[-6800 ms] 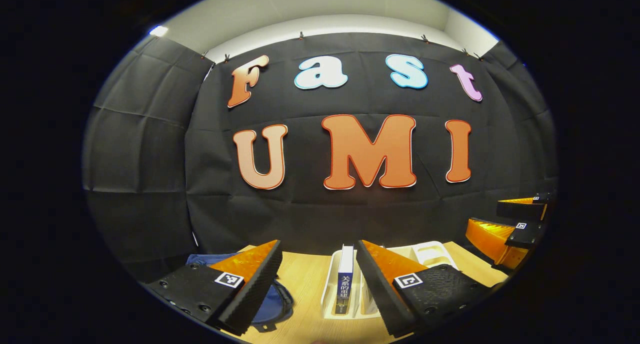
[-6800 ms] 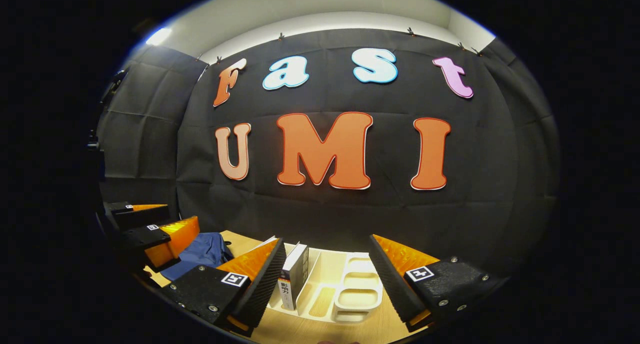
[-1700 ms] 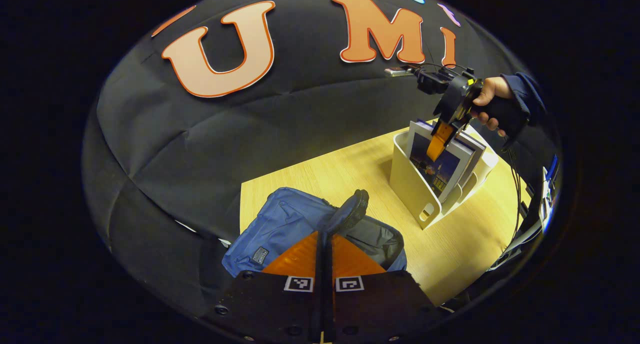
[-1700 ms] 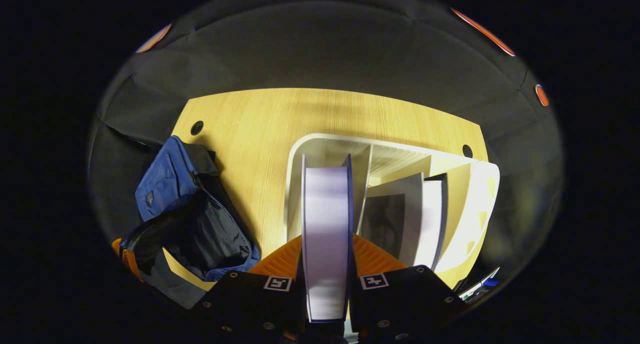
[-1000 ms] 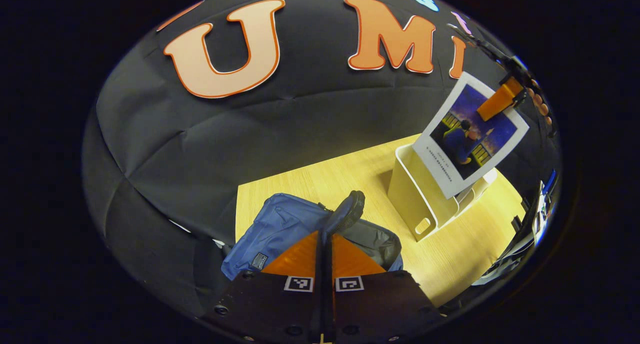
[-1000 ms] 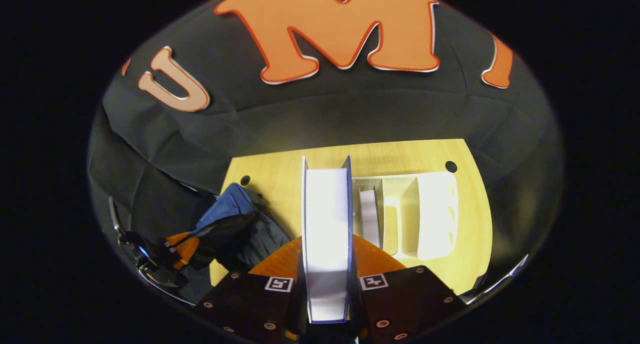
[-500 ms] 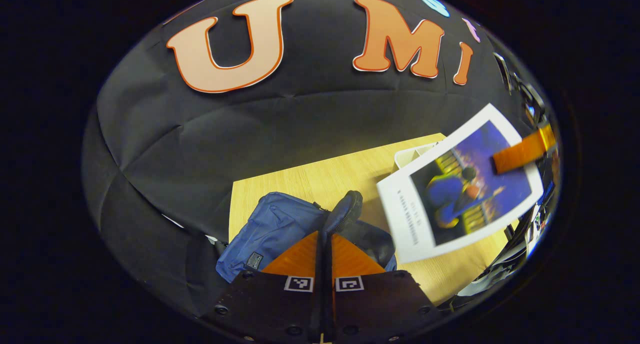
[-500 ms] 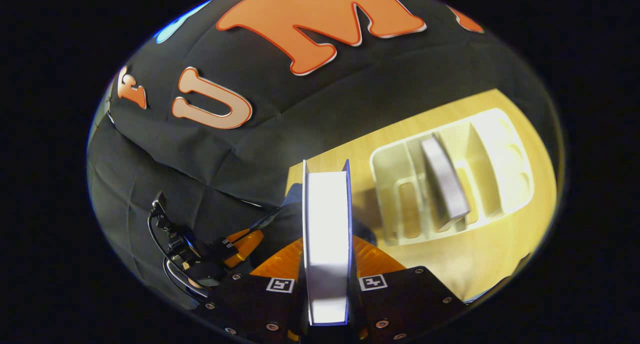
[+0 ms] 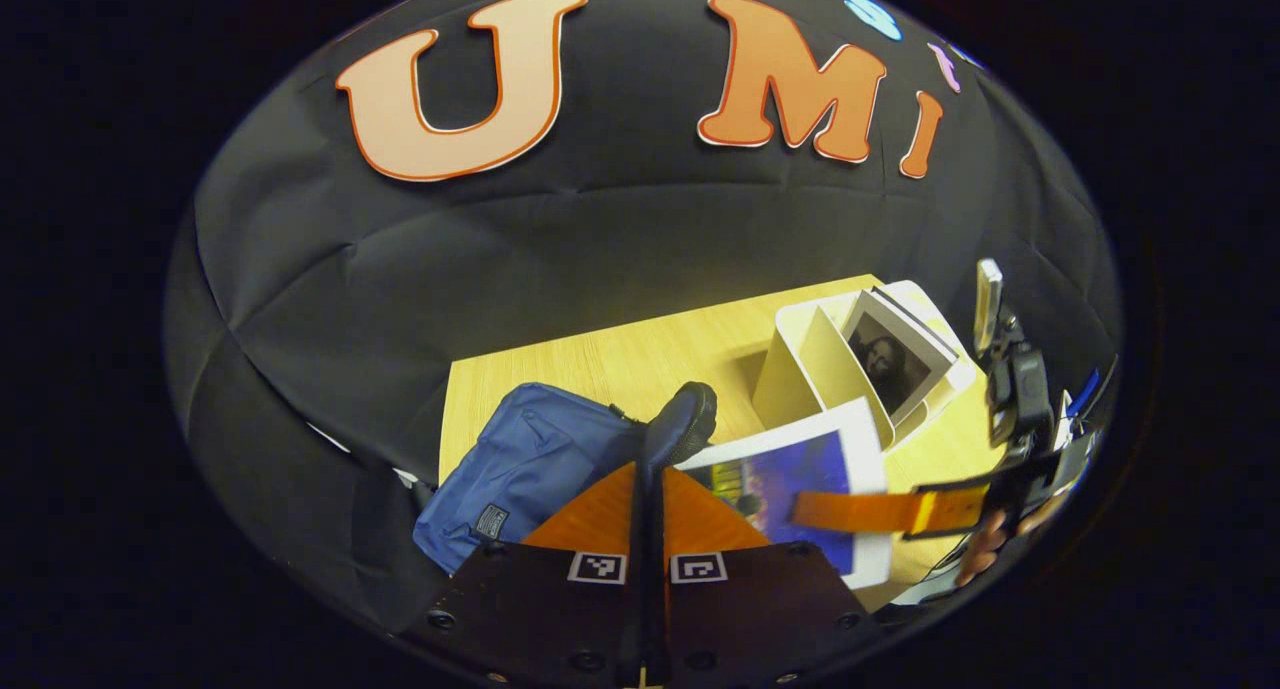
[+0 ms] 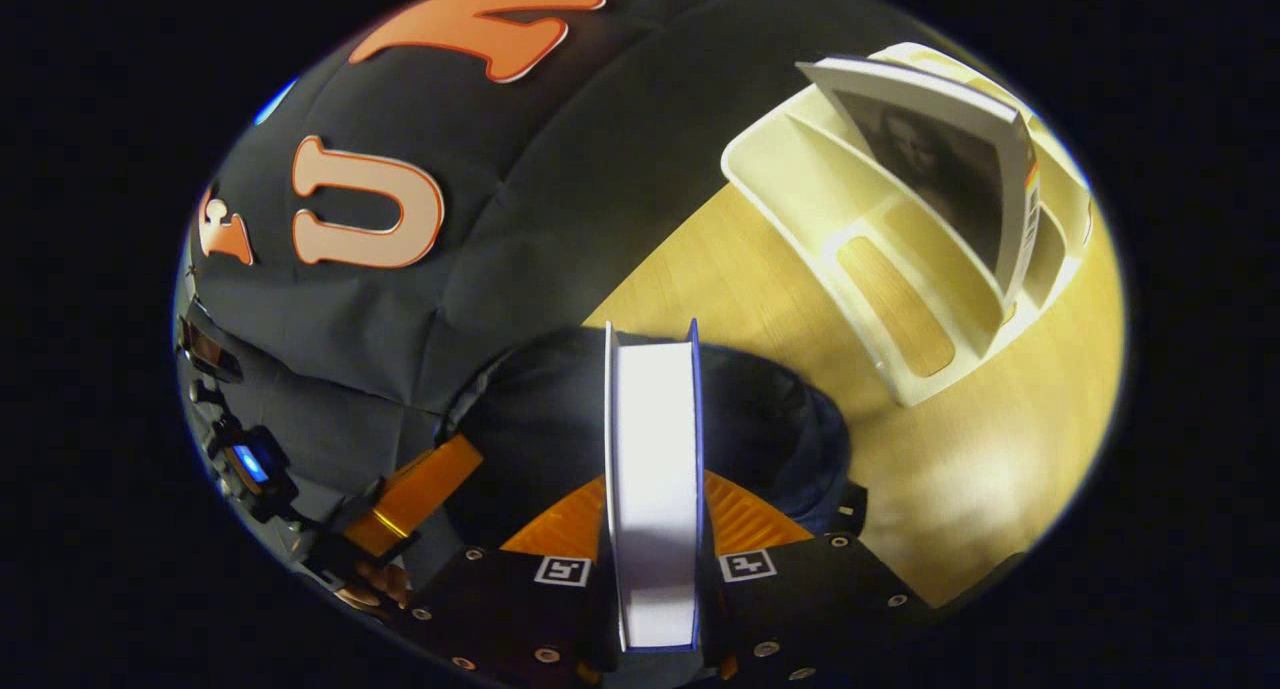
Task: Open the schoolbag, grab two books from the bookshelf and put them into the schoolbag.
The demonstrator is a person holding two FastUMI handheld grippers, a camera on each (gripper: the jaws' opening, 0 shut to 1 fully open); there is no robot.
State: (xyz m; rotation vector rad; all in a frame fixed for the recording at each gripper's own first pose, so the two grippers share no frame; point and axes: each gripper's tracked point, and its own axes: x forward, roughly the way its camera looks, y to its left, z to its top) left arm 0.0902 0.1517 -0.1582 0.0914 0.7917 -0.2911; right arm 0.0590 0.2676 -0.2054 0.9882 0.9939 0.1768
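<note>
The blue schoolbag point(image 9: 530, 459) lies on the wooden table point(image 9: 620, 359) near the booth's black cloth wall, its mouth pulled open so the dark lining point(image 10: 540, 419) shows in the right gripper view. The left gripper point(image 9: 648, 489) has its two fingers pressed together on the raised edge of the bag's opening point(image 9: 682, 424), holding it up. The right gripper point(image 10: 655, 529) is clamped on a book point(image 10: 652, 469), both fingers against its covers, with the page edges facing the camera; the book hangs over the open mouth of the bag. In the left gripper view that same book point(image 9: 790, 479) shows its blue picture cover, lying close beside the bag with a finger of the right gripper point(image 9: 880, 510) across it and a hand point(image 9: 985, 549) behind. Further off on the table stands the white bookshelf point(image 10: 890, 279), well apart from the bag, with a second book point(image 10: 950, 169) leaning tilted inside one of its compartments.
</note>
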